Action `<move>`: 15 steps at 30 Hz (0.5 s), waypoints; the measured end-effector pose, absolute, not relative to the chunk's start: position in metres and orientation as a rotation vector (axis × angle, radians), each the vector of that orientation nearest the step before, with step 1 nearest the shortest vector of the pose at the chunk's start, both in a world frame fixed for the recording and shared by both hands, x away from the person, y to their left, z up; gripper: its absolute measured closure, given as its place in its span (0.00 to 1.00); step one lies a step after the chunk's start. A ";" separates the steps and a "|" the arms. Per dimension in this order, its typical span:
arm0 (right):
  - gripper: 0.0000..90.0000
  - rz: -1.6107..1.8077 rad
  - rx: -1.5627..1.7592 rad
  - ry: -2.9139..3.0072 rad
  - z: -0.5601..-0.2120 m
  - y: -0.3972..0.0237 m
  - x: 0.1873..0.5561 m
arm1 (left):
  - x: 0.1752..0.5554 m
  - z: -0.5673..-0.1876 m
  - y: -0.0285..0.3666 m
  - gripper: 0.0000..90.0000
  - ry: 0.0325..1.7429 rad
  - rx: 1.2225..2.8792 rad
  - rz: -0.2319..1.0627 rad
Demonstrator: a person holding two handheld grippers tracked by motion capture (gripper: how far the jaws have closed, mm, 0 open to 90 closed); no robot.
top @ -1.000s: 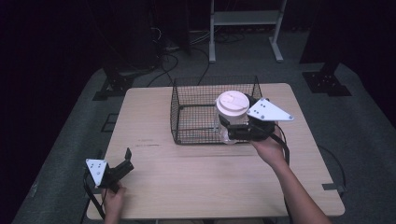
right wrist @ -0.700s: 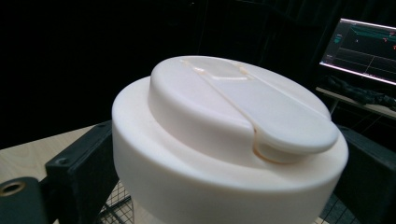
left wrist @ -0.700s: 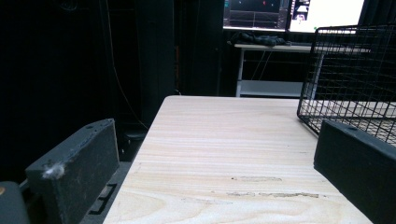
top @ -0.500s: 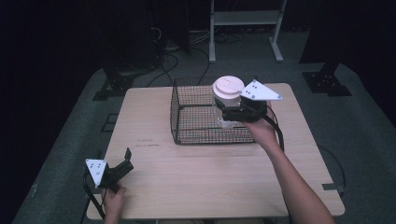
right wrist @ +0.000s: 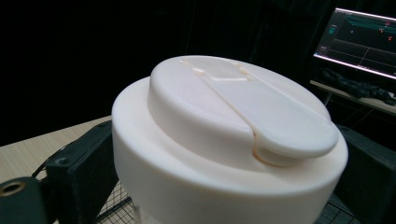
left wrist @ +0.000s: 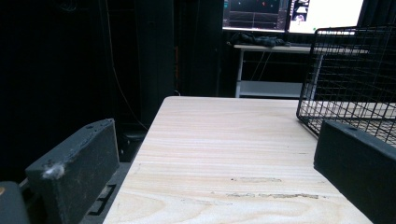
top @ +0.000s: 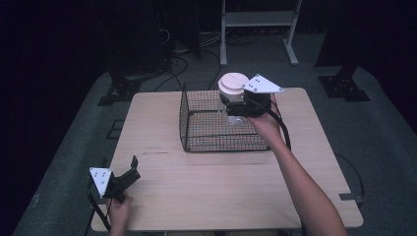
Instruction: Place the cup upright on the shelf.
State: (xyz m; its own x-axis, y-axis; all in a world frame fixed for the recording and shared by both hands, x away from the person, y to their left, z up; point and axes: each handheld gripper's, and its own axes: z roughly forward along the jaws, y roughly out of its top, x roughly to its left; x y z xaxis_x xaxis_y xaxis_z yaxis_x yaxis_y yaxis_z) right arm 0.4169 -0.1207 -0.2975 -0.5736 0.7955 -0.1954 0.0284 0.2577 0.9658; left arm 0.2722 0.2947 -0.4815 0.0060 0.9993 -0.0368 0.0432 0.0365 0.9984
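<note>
Wire basket (top: 196,129) amid bare tabletop (top: 221,187)

We see our left gripper (top: 129,169) as a black body topped by a grey three-cornered plate with small dark dots, a black cable trailing from it. Our right gripper (top: 231,105) is black too, with the same pale triangular plate and a black cable running back along the forearm. Both forearms are bare, no sleeves in sight. Up close, our left fingers (left wrist: 77,170) are thick, matte black blocks with scuffed, dusty edges; beside the right fingers (right wrist: 77,163) sits a round brass-rimmed screw hole.
</note>
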 end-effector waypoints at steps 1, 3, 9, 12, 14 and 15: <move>0.05 1.381 0.751 1.824 -0.298 -0.120 0.419 | 0.272 -0.482 0.295 0.00 1.253 1.218 1.156; 0.05 1.371 0.755 1.829 -0.298 -0.118 0.423 | 0.272 -0.482 0.294 0.00 1.253 1.217 1.158; 0.05 1.361 0.770 1.830 -0.304 -0.113 0.434 | 0.272 -0.481 0.295 0.00 1.250 1.216 1.155; 0.05 1.363 0.775 1.830 -0.308 -0.112 0.438 | 0.272 -0.481 0.294 0.00 1.249 1.219 1.159; 0.05 1.364 0.783 1.833 -0.311 -0.111 0.441 | 0.272 -0.481 0.294 0.00 1.250 1.218 1.160; 0.05 1.367 0.784 1.839 -0.313 -0.110 0.443 | 0.272 -0.481 0.295 0.00 1.250 1.219 1.159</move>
